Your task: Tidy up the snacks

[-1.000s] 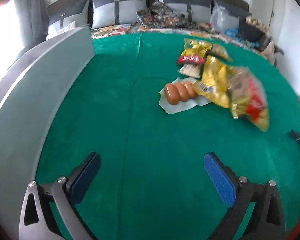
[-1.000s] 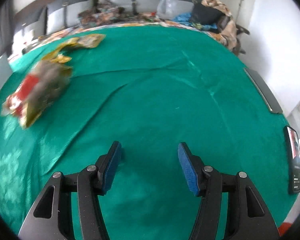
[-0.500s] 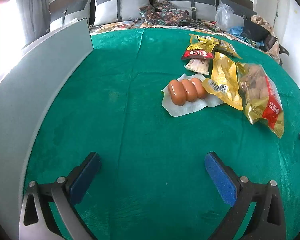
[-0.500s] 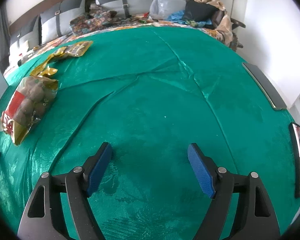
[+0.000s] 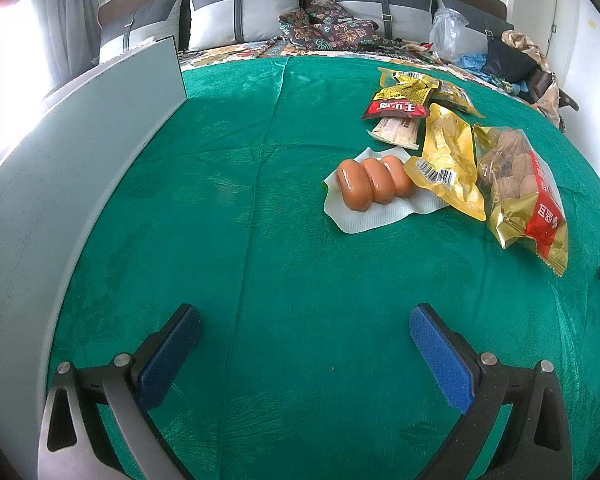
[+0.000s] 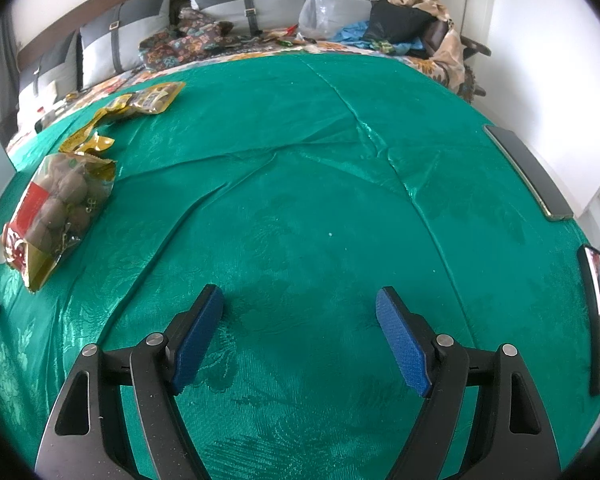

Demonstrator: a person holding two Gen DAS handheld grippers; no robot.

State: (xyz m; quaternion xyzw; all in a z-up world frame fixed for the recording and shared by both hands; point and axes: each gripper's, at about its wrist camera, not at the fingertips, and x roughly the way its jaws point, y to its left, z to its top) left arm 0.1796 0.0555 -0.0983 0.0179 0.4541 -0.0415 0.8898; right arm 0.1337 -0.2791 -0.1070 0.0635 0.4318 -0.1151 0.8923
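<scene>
The right gripper (image 6: 299, 312), jaws just widened and empty, is between picks; next reach the gold-and-red walnut bag (image 6: 50, 216) at frame left.

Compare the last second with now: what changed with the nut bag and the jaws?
The nut bag, blurred in motion a second ago, now lies still beside the yellow pack. The right gripper has just opened wider, nothing between its jaws. The left gripper and sausages are unchanged.
</scene>
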